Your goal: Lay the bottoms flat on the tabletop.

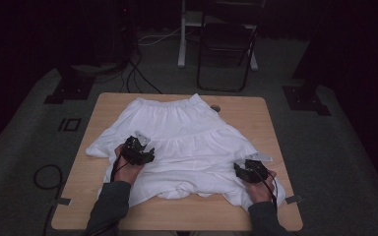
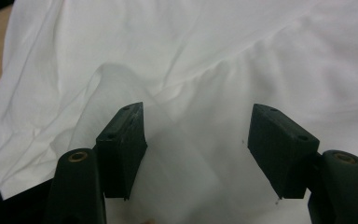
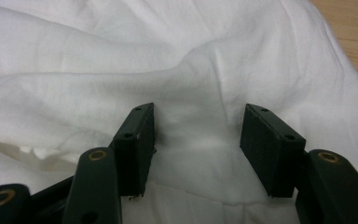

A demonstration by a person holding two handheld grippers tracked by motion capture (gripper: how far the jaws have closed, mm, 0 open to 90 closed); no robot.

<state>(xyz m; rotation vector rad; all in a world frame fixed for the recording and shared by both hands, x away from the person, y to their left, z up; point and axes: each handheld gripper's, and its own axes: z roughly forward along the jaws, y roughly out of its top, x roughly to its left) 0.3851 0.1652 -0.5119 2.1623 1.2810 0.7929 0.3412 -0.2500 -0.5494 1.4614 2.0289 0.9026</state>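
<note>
White cotton skirt (image 1: 187,142) lies spread flat on the wooden table (image 1: 256,216), waistband at the far edge, hem nearest the person, directly under the left gripper (image 1: 145,155) and right gripper (image 1: 243,169), both open, holding nothing.

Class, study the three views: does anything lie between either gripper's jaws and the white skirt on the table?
Nothing visible does. The left gripper and right gripper sit directly over the white skirt, jaws open, with only the skirt's own raised folds between the pads.
</note>
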